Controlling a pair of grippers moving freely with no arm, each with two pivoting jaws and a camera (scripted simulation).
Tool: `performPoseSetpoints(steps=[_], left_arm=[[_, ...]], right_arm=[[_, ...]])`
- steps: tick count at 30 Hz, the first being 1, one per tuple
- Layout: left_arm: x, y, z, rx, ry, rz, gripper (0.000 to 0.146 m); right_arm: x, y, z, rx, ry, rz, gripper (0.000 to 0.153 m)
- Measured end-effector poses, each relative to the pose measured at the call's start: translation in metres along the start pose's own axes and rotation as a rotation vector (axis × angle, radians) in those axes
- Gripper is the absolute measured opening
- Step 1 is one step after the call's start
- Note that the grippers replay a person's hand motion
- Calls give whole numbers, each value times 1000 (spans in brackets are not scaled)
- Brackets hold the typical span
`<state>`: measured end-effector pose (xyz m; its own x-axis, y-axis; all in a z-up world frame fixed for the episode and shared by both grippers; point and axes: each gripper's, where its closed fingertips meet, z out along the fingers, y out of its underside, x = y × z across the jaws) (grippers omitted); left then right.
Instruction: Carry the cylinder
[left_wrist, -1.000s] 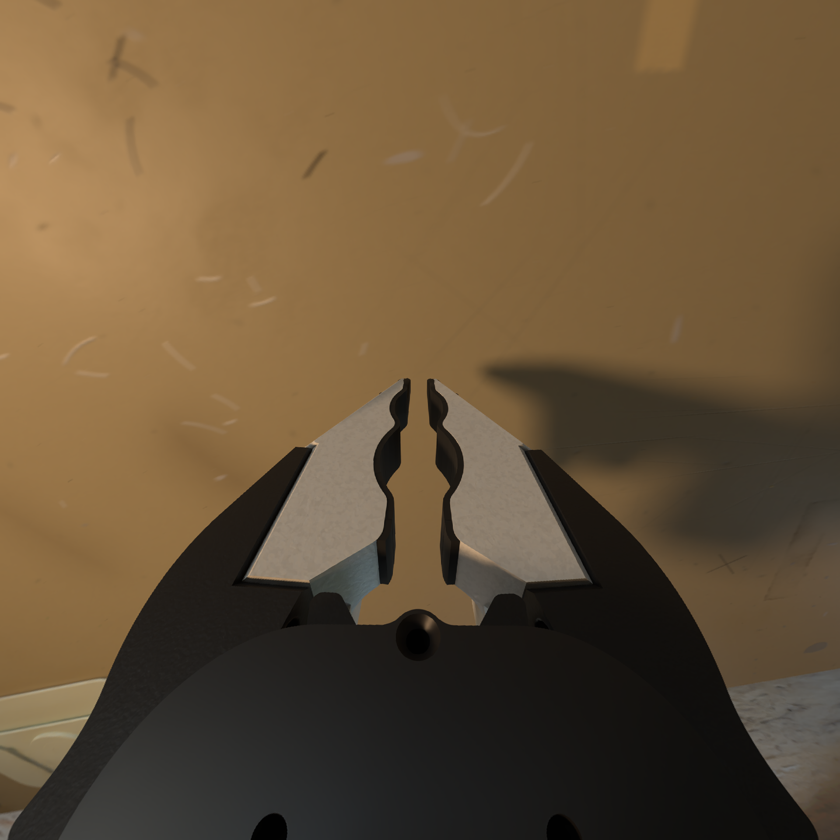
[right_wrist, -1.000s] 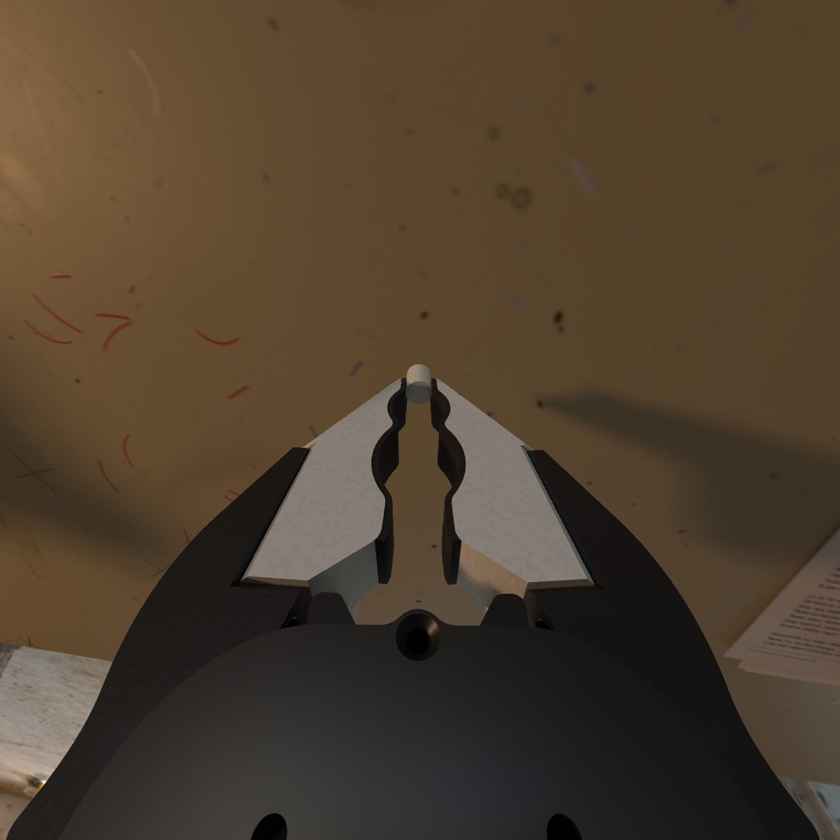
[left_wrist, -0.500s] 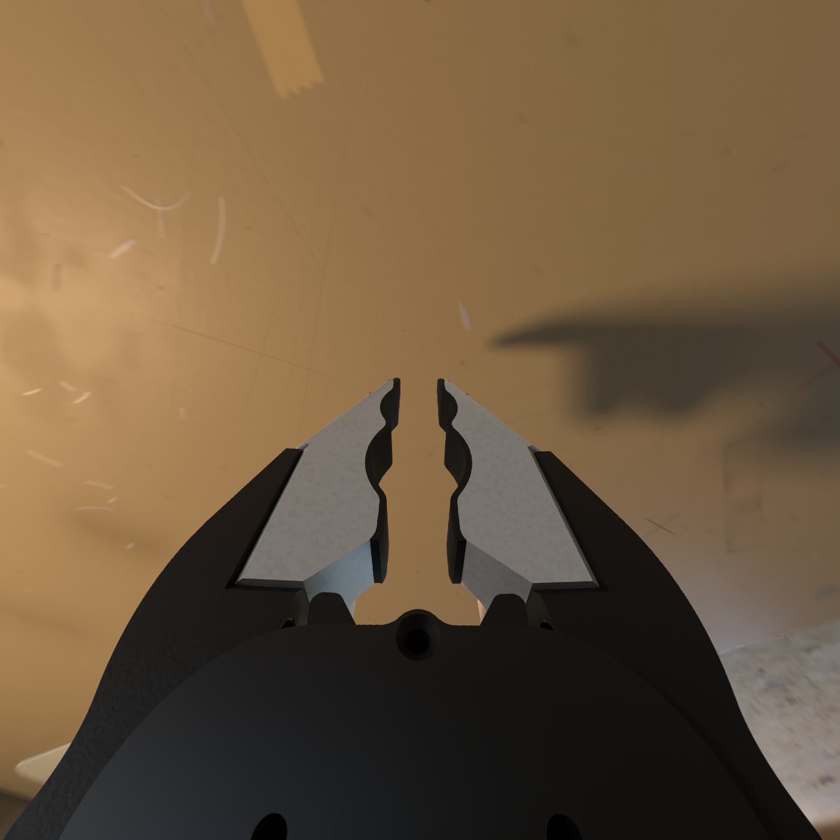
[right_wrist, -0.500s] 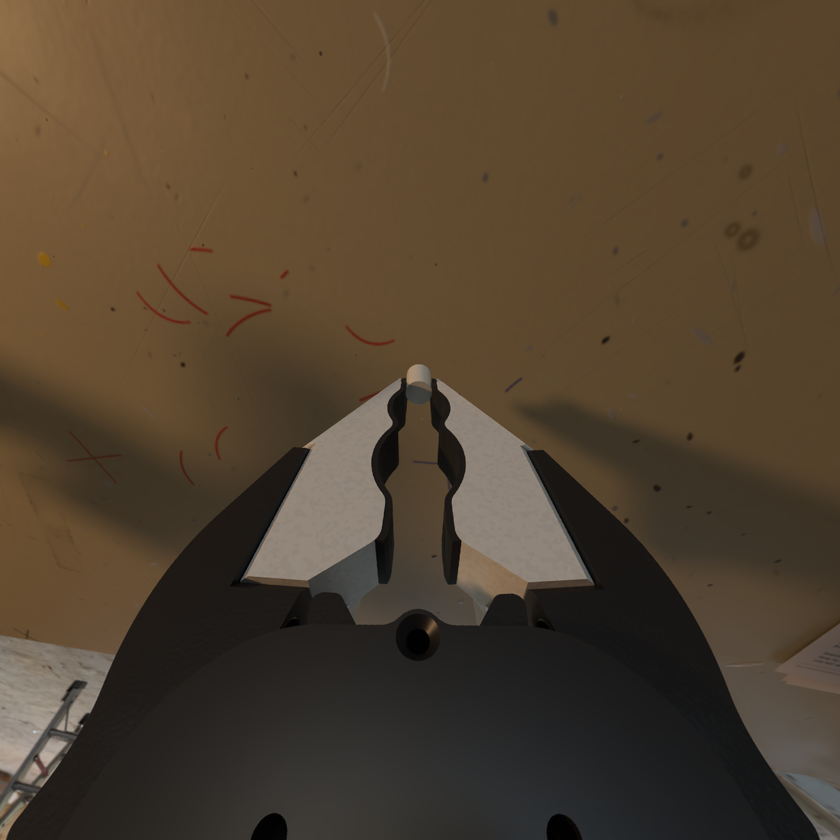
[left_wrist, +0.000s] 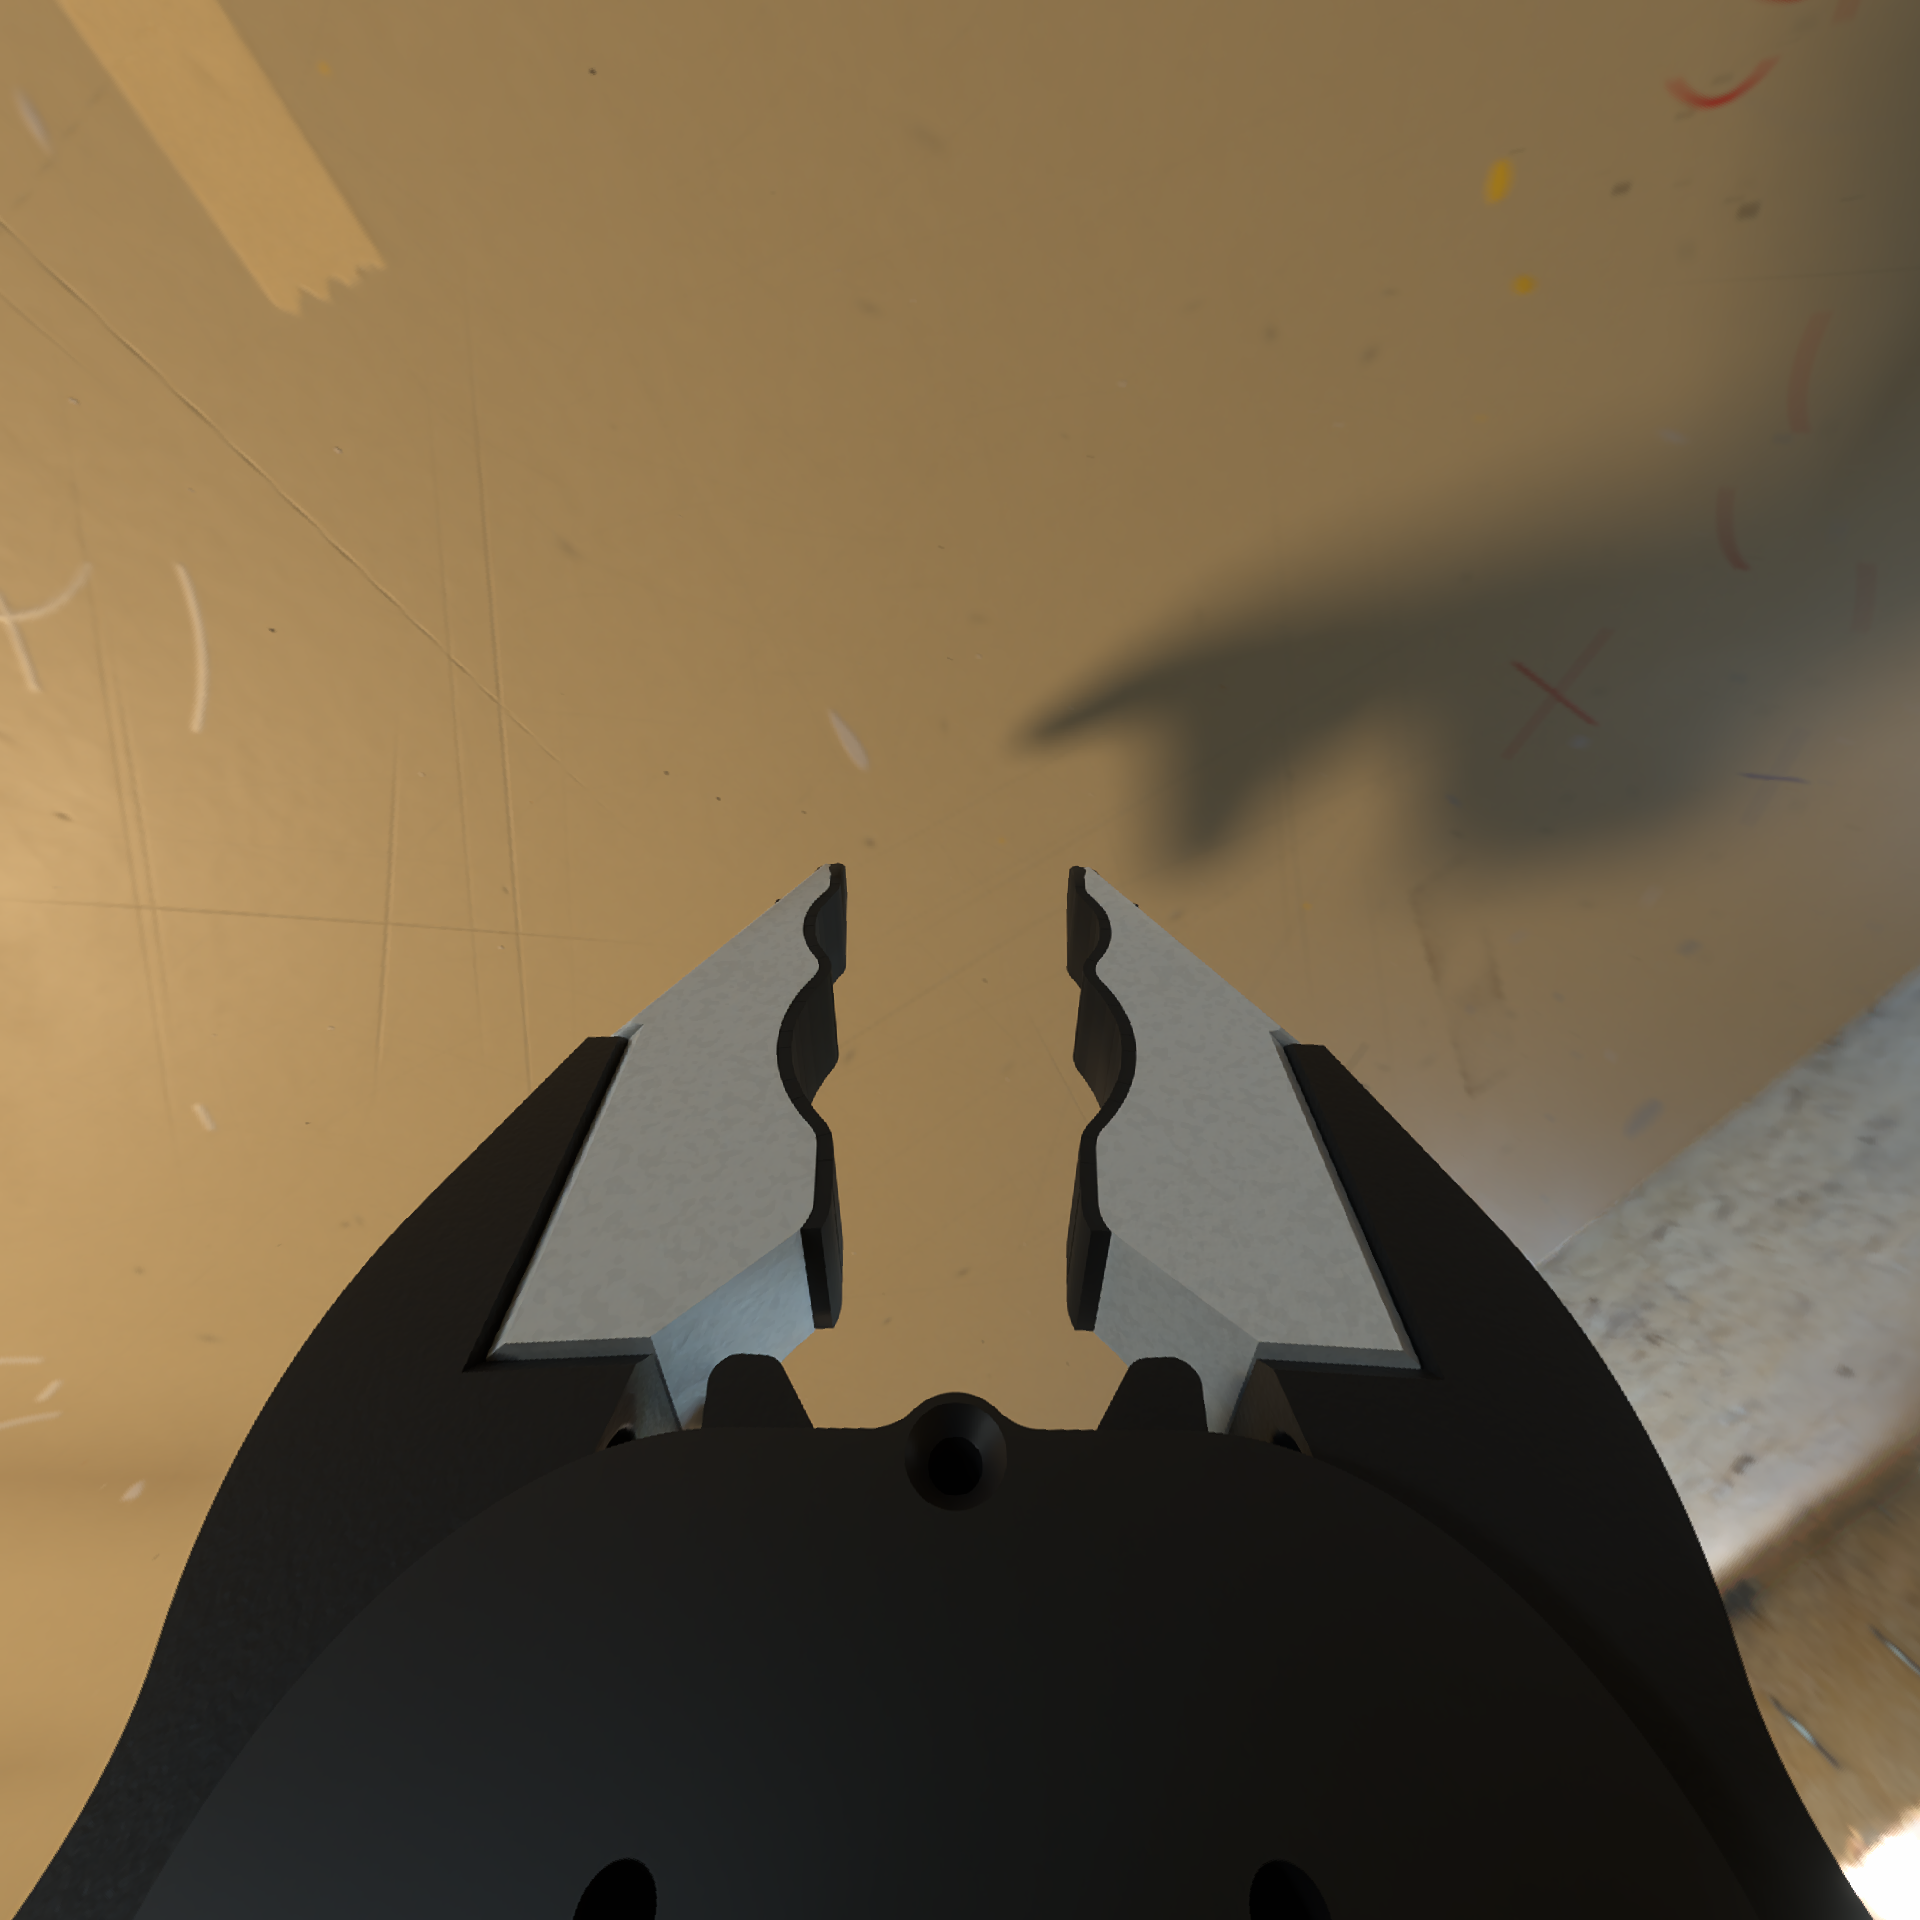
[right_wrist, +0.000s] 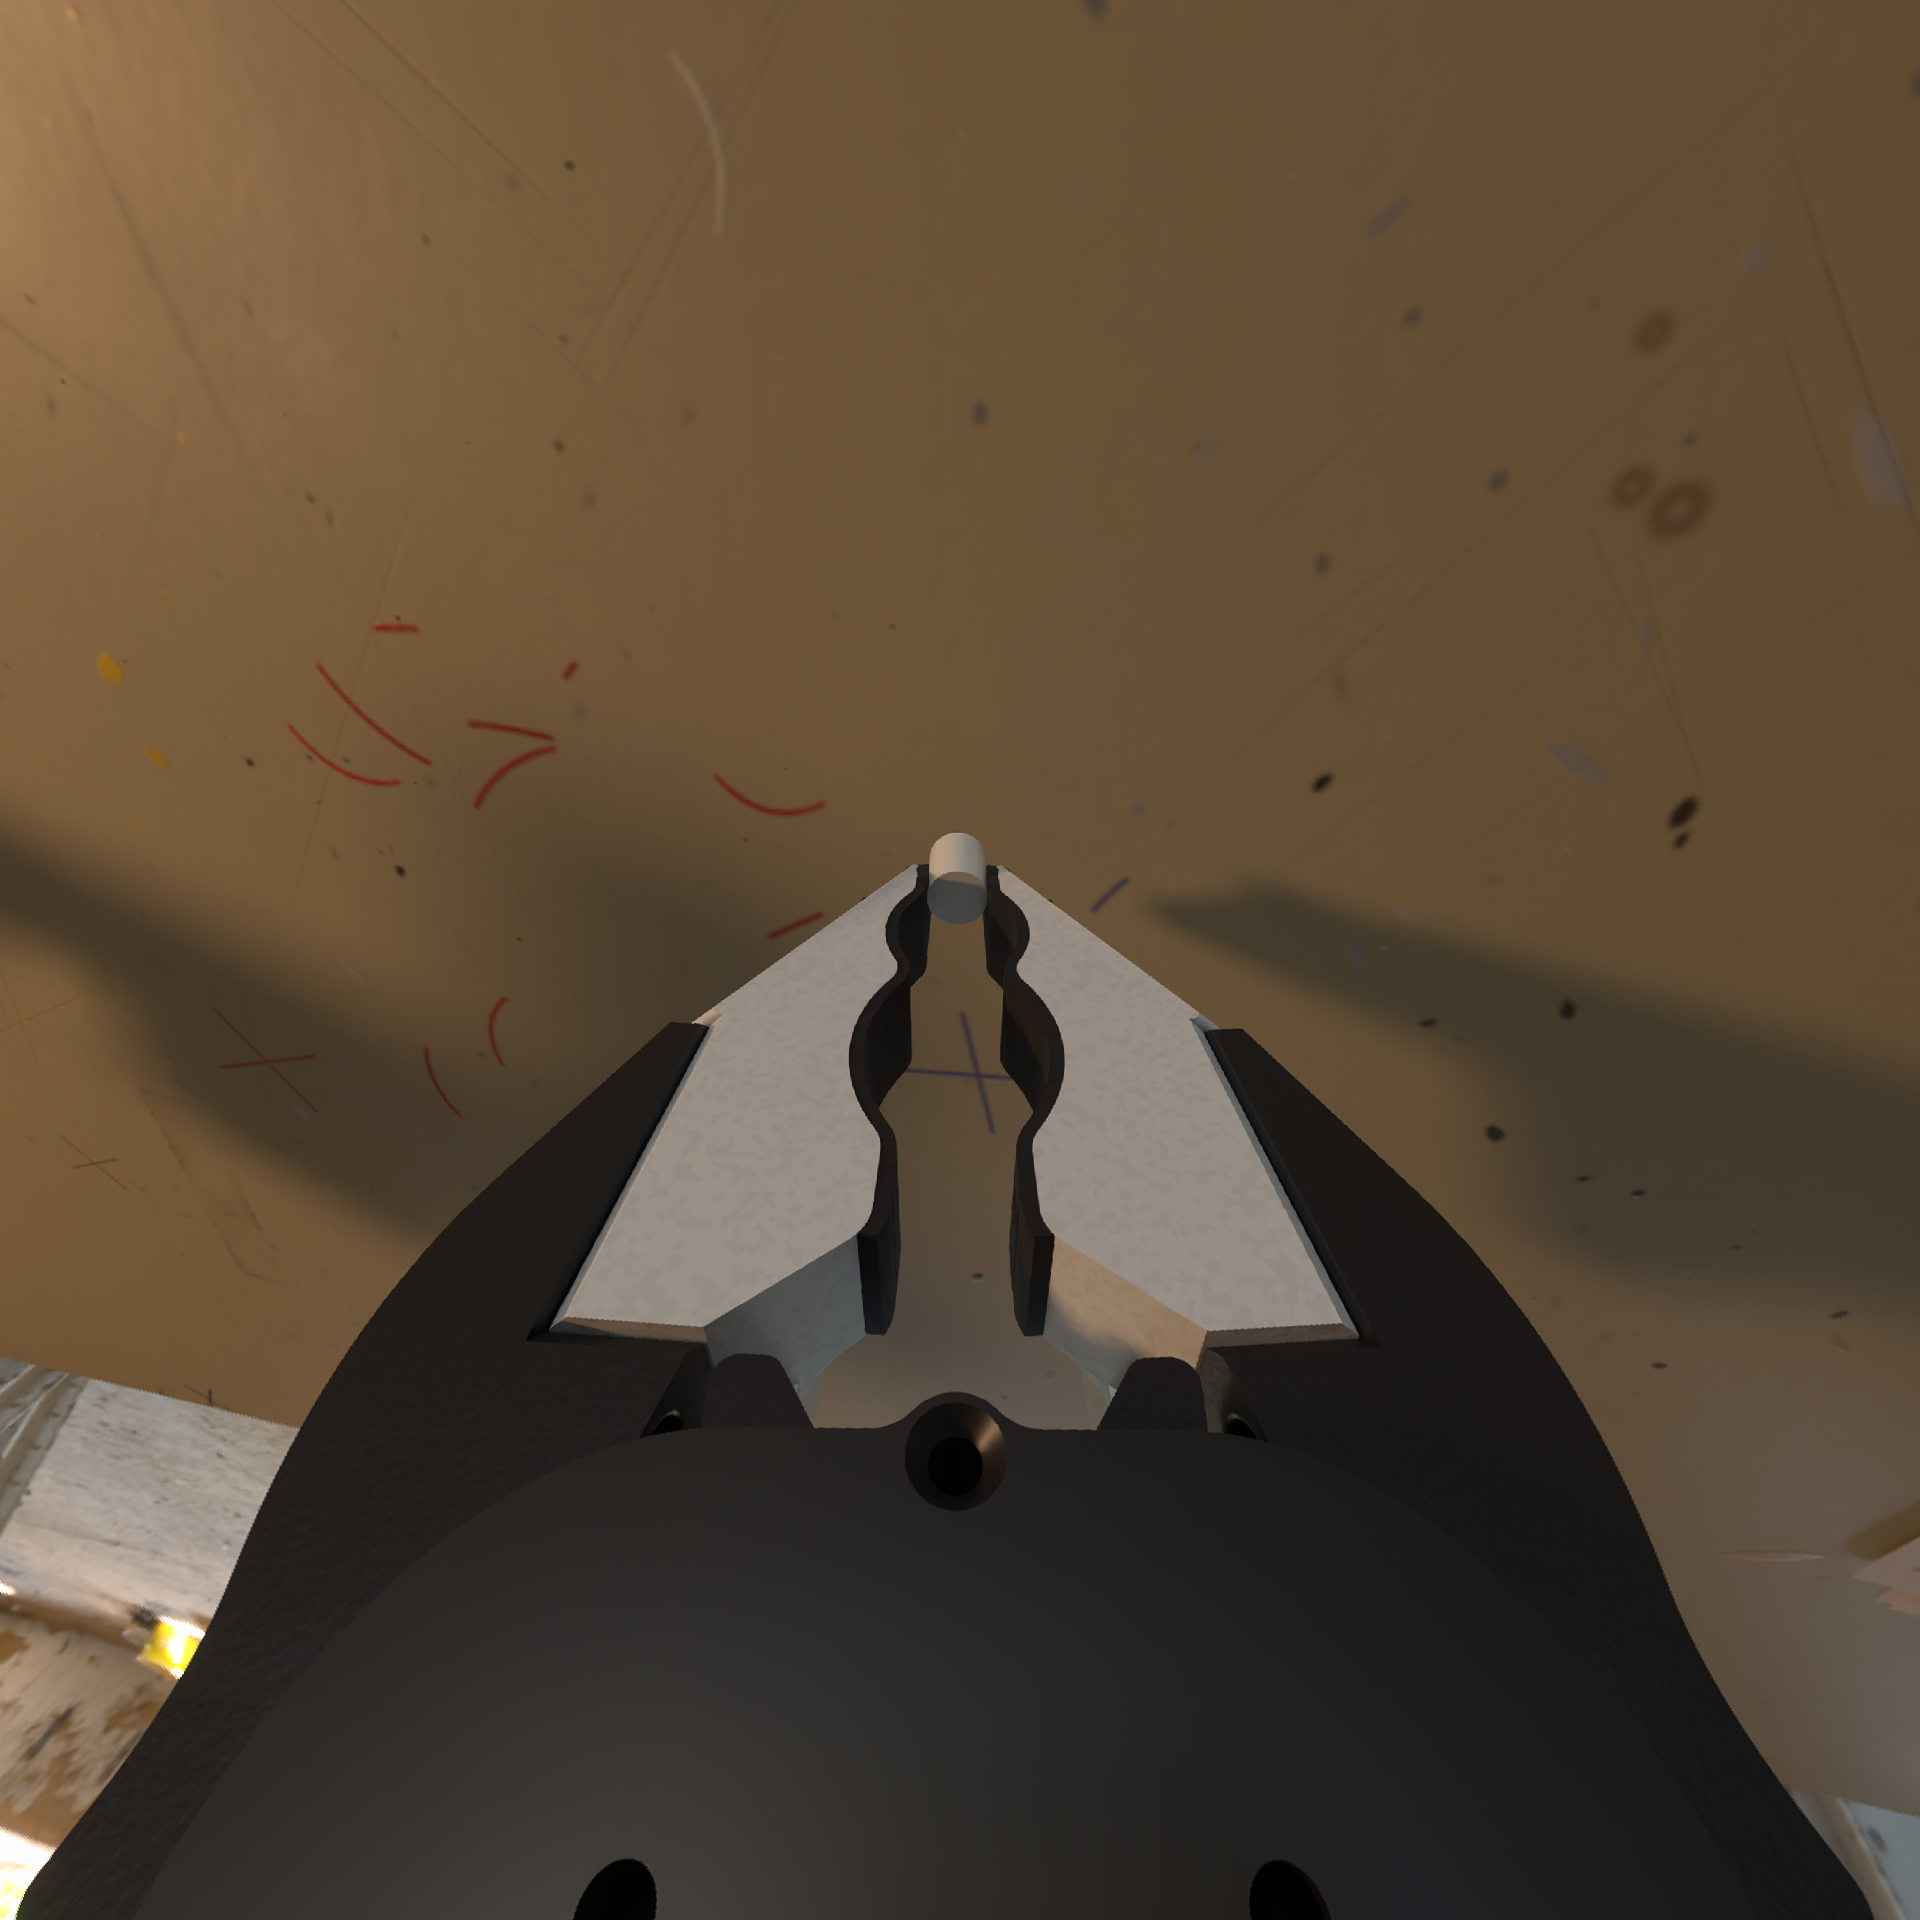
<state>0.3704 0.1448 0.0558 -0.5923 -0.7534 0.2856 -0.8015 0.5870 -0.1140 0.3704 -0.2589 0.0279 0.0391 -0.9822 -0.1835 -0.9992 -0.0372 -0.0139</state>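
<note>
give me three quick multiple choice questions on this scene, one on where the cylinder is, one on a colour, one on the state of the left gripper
1. Where is the cylinder?
A. flat on the table
B. at the tips of the right gripper
C. between the left gripper's fingers

2. What colour is the cylinder?
A. white
B. red
C. black

3. How does the left gripper stand?
A. shut on the cylinder
B. shut on nothing
C. open and empty

Key:
1 B: the cylinder sits pinched at the tips of the right gripper.
2 A: its end face and side show white against the tan table.
3 C: the left gripper shows a wide gap between its fingers with only table behind.
</note>
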Motion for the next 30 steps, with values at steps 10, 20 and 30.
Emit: performPoseSetpoints(steps=[10,20,30], left_arm=[[9,13,-122,402,280,84,27],[-6,64,-293,1206,133,108,24],[27,88,-321,1393,125,234,34]], right_arm=[[55,25,-20,15,-2,95,9],[35,20,-110,16,12,61,9],[-175,-63,-152,-30,41,-265,9]])
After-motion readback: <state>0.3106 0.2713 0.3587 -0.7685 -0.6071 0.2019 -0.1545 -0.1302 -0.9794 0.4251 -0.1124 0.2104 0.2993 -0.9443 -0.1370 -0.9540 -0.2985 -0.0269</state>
